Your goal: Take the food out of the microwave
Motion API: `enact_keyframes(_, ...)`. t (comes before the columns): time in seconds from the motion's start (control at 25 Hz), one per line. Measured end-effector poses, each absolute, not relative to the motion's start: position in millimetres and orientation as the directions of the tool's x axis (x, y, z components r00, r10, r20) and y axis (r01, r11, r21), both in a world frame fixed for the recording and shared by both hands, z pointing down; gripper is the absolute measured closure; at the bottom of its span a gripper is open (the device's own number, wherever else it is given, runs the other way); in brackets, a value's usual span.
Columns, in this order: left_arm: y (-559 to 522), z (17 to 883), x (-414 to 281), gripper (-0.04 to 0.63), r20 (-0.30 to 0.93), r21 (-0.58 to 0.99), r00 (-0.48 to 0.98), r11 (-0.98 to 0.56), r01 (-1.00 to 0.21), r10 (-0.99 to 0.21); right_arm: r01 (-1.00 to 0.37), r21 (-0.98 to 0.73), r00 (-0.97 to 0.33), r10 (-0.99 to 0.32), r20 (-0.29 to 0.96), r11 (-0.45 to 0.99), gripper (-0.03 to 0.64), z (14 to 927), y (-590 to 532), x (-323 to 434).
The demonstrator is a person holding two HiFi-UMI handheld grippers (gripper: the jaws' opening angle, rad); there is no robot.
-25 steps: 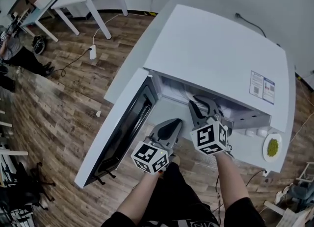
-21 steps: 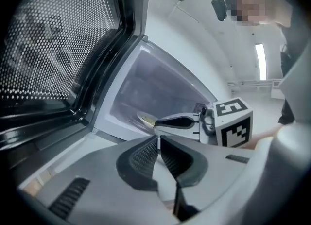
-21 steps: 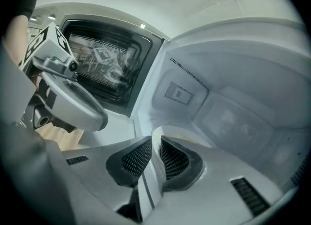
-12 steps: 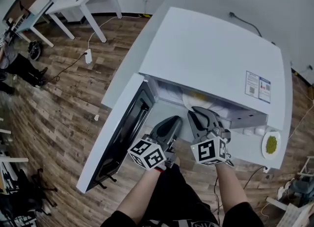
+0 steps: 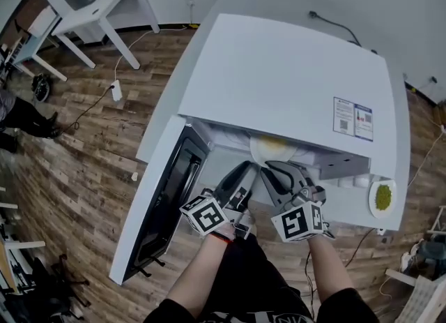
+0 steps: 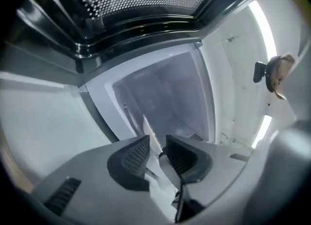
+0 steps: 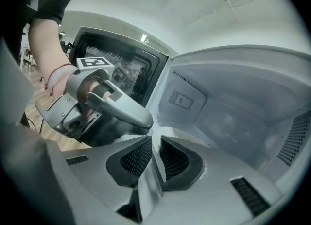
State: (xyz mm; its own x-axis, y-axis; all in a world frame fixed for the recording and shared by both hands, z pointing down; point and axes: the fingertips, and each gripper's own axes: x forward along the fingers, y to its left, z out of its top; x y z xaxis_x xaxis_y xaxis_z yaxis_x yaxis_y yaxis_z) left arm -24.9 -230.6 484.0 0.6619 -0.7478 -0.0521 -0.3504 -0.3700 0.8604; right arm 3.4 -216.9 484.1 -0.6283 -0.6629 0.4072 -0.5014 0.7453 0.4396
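**Q.** Why do both grippers meet at the mouth of the microwave [image 5: 293, 77]?

**A.** The plate [image 5: 268, 148] carrying the yellow food [image 5: 277, 144] sits at the front of the cavity, partly under the microwave's top edge. The left gripper [image 5: 245, 168] takes the rim on the side nearer the door [image 5: 164, 196], and the right gripper [image 5: 270, 168] takes it on the side away from the door. Judged from this, two holds keep a flat, loaded plate level as it comes out.

**Q.** How do the jaws stand?

**A.** In the left gripper view a thin white edge, apparently the plate's rim [image 6: 148, 132], runs between the ribbed pads, and the jaws are drawn in on it. The right gripper view shows the same thing — jaws nearly together, with a pale edge pinched between them. Both grippers therefore read as clamped on the plate.

**Q.** Why is the door swung so far out?

**A.** It hangs wide open at the microwave's left, leaving the mouth free for both grippers. The task appears mid-way — the food is at the cavity's threshold, not yet clear of it.

**Q.** What is the count?

**A.**
- One microwave with one open door.
- Two grippers.
- Two plates: the gripped one with yellow food, and a small plate [image 5: 382, 198] of something green on the tabletop [image 5: 348, 211], just right of the microwave's front corner.
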Motion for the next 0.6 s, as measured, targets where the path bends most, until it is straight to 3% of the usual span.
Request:
enact_keyframes(0.32, -233, 486, -13, 0.508, -0.096, 0.900, 0.677, -0.354, -0.253, -0.730, -0.464, 0.445, -0.649, -0.636, 0.418, 0.766, 0.549, 484, -206, 8)
enact_keyframes(0.6, -231, 490, -9, 0.509, -0.086, 0.900, 0.700, -0.357, -0.250, -0.709, -0.391, 0.474, -0.685, -0.593, 0.422, 0.789, 0.554, 484, -192, 4)
